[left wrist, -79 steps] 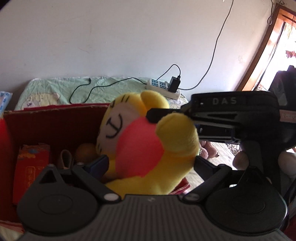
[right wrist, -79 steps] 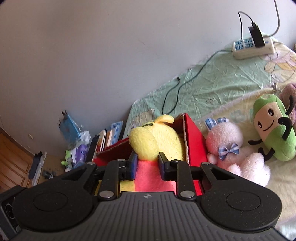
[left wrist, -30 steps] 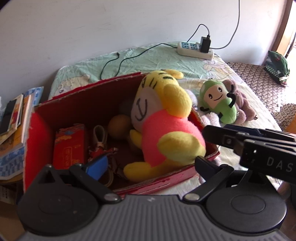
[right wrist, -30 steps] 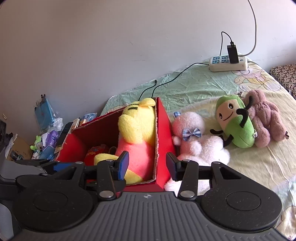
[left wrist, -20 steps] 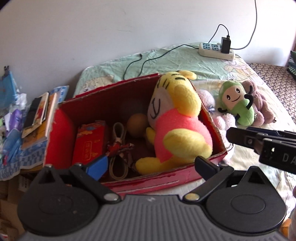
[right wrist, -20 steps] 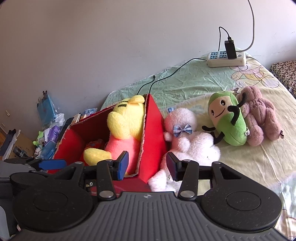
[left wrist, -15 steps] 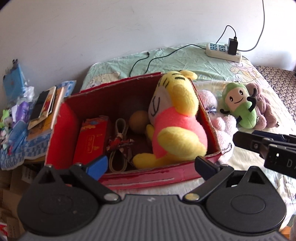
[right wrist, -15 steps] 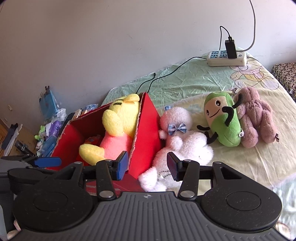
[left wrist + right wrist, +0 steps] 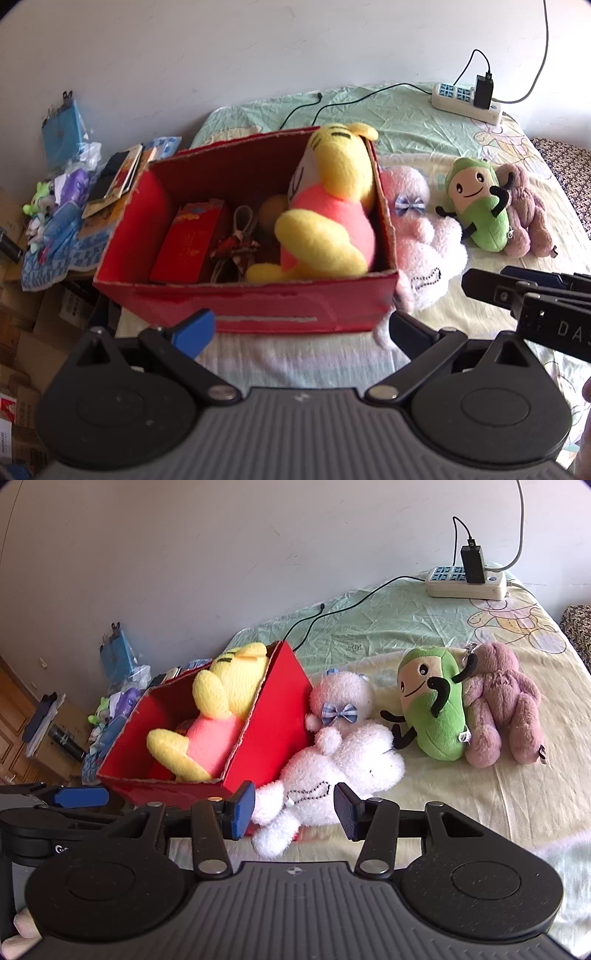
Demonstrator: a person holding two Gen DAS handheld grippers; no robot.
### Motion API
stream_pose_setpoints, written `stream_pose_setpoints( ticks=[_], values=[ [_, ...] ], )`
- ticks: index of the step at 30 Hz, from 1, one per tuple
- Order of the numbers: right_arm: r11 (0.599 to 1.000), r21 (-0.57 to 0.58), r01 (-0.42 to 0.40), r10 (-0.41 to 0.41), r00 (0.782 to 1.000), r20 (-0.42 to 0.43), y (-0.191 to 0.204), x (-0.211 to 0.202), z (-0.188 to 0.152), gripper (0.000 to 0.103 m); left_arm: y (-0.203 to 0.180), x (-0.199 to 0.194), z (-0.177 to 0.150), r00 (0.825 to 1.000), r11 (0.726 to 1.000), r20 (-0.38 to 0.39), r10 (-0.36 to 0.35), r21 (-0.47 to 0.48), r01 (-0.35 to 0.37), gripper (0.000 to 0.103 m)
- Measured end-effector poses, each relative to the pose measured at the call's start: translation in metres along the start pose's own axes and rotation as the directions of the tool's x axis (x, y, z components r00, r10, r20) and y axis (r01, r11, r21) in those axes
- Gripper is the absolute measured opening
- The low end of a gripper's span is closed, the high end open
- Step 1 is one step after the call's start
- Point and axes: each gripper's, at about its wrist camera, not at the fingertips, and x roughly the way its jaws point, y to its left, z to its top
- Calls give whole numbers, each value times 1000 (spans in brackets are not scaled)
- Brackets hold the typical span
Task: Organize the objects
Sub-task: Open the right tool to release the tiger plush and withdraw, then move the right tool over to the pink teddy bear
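Red box [image 9: 258, 314] sits on the bed [image 9: 369, 110], near its left edge, open top up. Yellow bear [image 9: 325, 221] lies inside against the box's right wall, head at the far corner and poking above the rim, feet toward the near wall; long axis runs near to far, tilted up at the head end. In the right wrist view the bear [image 9: 210, 716] leans back along that same wall. Also in the box: a red packet [image 9: 188, 240], a looped cord [image 9: 240, 225], a brown ball [image 9: 271, 210].

White plush [image 9: 332, 753] lies just outside the box's right wall, touching it, head with blue bow toward the far side, legs toward the camera. Green plush [image 9: 432, 709] and mauve plush [image 9: 502, 705] lie further right, touching each other, heads toward the wall.

Left gripper [image 9: 301, 328]: fingers spread wide, empty, held short of the box's near wall. Right gripper [image 9: 293, 808]: spread, empty, the white plush's legs showing between the tips; contact cannot be told.

Power strip [image 9: 465, 579] at the far end of the bed.
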Motion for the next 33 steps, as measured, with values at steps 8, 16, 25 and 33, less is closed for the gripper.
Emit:
stream_pose_setpoints(
  ticks=[8,16,25,33],
  values=[
    [1000,9,-12,13,1000,-28,-24,-8,-7,50,-30,3,-13,999,1000,-45,10,-2,-10,101],
    [997,76,8,-5,999,-37,-60,-20,-17,50,-68,13,-22,996,999,-93,-15,43,19,101],
    [986,160,44,-36,998,-53,-98,-23,-31,50,-105,28,-31,990,992,-129,-61,102,75,101],
    [968,240,75,-58,995,-77,-125,-17,-37,50,-133,49,-30,984,981,-154,-84,162,109,101]
  ],
)
